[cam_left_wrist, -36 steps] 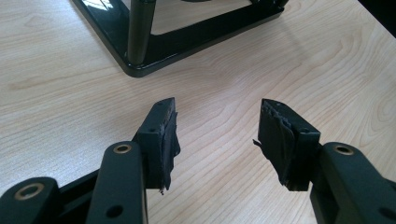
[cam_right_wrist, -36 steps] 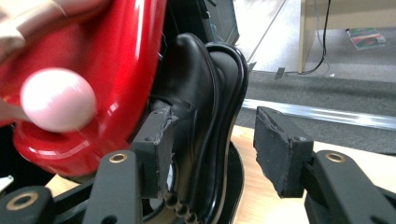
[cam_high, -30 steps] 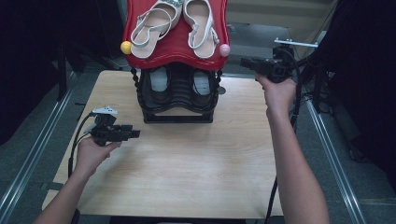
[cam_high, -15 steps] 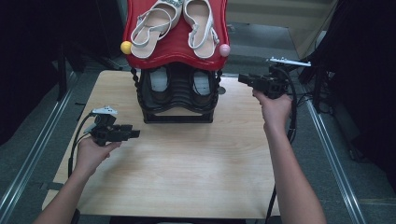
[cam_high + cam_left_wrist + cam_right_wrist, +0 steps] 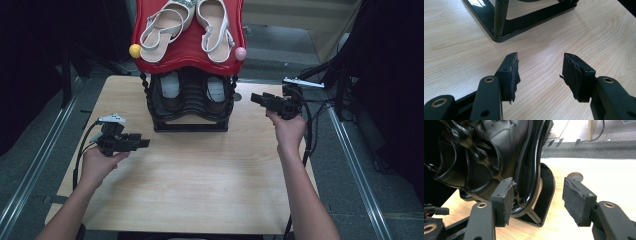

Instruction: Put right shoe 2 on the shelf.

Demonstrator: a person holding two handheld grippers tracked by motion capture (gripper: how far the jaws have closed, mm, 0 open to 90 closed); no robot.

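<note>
A shoe rack [image 5: 190,122] stands at the back middle of the wooden table [image 5: 200,185]. Its red top shelf [image 5: 190,50] carries a pair of white sandals [image 5: 162,27]. The black lower shelf holds a pair of black shoes [image 5: 170,92]. My right gripper [image 5: 255,98] hovers open just right of the rack, pointing at it. In the right gripper view its jaws [image 5: 537,182] frame the rack's black side rail [image 5: 546,185], with a black shoe [image 5: 499,140] behind. My left gripper [image 5: 145,143] is open and empty, low over the table left of the rack's base corner [image 5: 499,33].
A yellow ball [image 5: 135,50] and a pink ball [image 5: 240,53] cap the red shelf's front corners. Metal rails [image 5: 350,150] run along both sides of the table. Cables [image 5: 80,155] trail from each gripper. Bare wood lies in front of the rack.
My right gripper has moved left and toward the person, from beyond the table's right edge to beside the rack's lower shelf. The left gripper has stayed put.
</note>
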